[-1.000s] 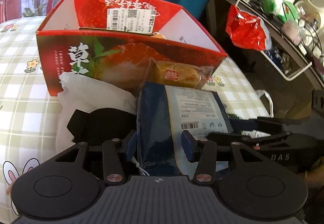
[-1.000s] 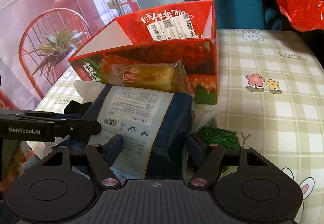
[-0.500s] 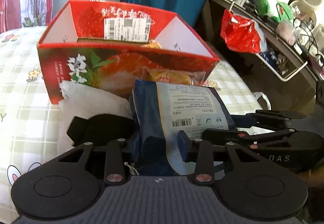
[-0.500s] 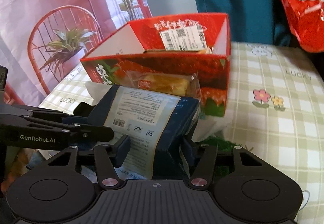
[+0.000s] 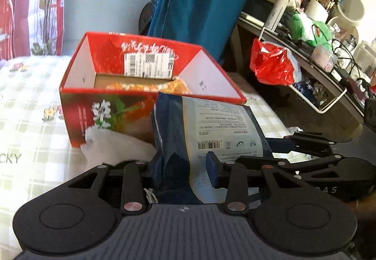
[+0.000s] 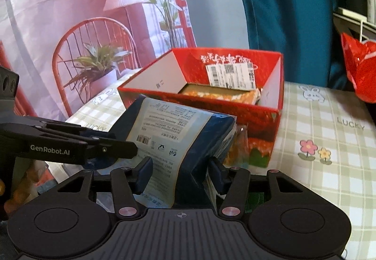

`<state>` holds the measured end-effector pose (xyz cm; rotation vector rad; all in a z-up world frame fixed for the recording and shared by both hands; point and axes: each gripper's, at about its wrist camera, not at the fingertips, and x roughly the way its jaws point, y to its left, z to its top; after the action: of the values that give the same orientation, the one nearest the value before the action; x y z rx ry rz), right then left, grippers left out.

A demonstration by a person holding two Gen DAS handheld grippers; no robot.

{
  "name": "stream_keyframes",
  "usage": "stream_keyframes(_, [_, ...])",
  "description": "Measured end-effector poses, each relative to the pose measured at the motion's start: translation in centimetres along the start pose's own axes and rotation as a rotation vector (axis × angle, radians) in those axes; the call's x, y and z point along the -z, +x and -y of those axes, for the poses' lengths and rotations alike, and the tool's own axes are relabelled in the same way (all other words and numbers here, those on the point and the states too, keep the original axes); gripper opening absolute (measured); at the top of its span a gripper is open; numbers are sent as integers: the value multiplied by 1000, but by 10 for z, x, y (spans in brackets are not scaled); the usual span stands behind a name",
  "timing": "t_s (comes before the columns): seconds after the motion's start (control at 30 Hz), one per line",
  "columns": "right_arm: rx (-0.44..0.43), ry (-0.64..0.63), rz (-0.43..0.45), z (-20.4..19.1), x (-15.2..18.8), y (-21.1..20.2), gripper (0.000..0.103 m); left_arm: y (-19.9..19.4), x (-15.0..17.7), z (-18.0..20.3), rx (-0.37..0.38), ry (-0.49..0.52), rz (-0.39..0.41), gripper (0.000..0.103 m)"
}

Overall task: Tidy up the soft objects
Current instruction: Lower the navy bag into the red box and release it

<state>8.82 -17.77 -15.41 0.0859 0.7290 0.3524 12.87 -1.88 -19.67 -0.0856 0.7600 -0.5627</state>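
Note:
A soft dark blue package (image 5: 211, 123) with a white printed label hangs tilted above the table, just in front of the red strawberry box (image 5: 98, 67). My left gripper (image 5: 183, 163) is shut on the package's left end, pads pressing its sides. My right gripper (image 6: 180, 170) is shut on the other end of the same package (image 6: 169, 128). The open red box (image 6: 258, 119) holds a flat orange packet (image 6: 221, 94). A clear-wrapped bread packet (image 6: 237, 142) leans against the box front, partly hidden behind the package.
A white soft bag (image 5: 117, 145) lies on the checked tablecloth (image 6: 329, 142) before the box. Something green (image 6: 255, 199) shows under my right gripper. A red plastic bag (image 5: 270, 65) hangs off a cluttered shelf (image 5: 317, 25) on the right. A blue curtain stands behind.
Both grippers closed onto the blue package and rose with it off the table. The box's inside now shows. The black item under the left gripper has dropped out of sight.

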Motion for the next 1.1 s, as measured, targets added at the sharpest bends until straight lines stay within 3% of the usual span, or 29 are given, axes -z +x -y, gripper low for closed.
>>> stream_keyframes(0.53, [-7, -66, 92, 4, -65, 0, 50, -1, -49, -6, 30, 16, 79, 40])
stream_keyframes(1.1, [-15, -138, 120, 22, -132, 44, 50, 39, -115, -32, -25, 9, 112, 40])
